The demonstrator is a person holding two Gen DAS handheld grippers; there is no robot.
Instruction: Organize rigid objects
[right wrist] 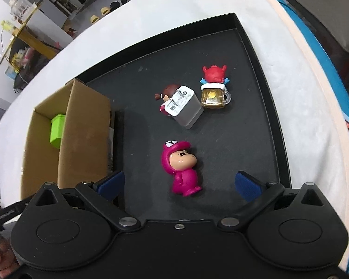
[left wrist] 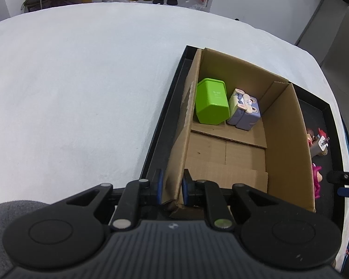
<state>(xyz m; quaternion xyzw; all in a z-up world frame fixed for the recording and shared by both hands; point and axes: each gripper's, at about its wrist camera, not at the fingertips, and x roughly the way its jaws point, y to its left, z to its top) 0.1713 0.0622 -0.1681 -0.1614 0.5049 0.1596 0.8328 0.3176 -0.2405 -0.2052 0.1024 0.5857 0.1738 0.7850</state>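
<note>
My left gripper [left wrist: 172,189] was pinched on the near wall of the cardboard box [left wrist: 288,139], one blue pad inside and one outside, steadying it. My right gripper [right wrist: 179,183] hung with its jaws spread wide above the black tray [right wrist: 263,74], nothing between the pads yet.

Progress, as I judged it: partly done. Two things were already in the box; four were left on the tray.

Nearest to the right gripper lay the pink figure [right wrist: 182,167], on its back just ahead of the open jaws, head pointing away from me. It looked like glossy hard plastic, a big round head in a hood and a stubby body (the body seemed the easier part to pinch). I took it as the next pick, though that was my guess.

Further on sat the white charger [right wrist: 186,105], prongs facing left, lying against or partly over a small brown-haired figure [right wrist: 168,91]; I could not tell how much they overlapped. Just right of the charger was an amber toy mug [right wrist: 213,98], and touching its far edge a red crab-like figure [right wrist: 214,73].

In the box, at the far end, a green block [left wrist: 211,104] stood beside a lilac rabbit box [left wrist: 244,111], the two touching or nearly so. The near half of the box floor was bare cardboard (room enough for the rest, I reckoned).
</note>
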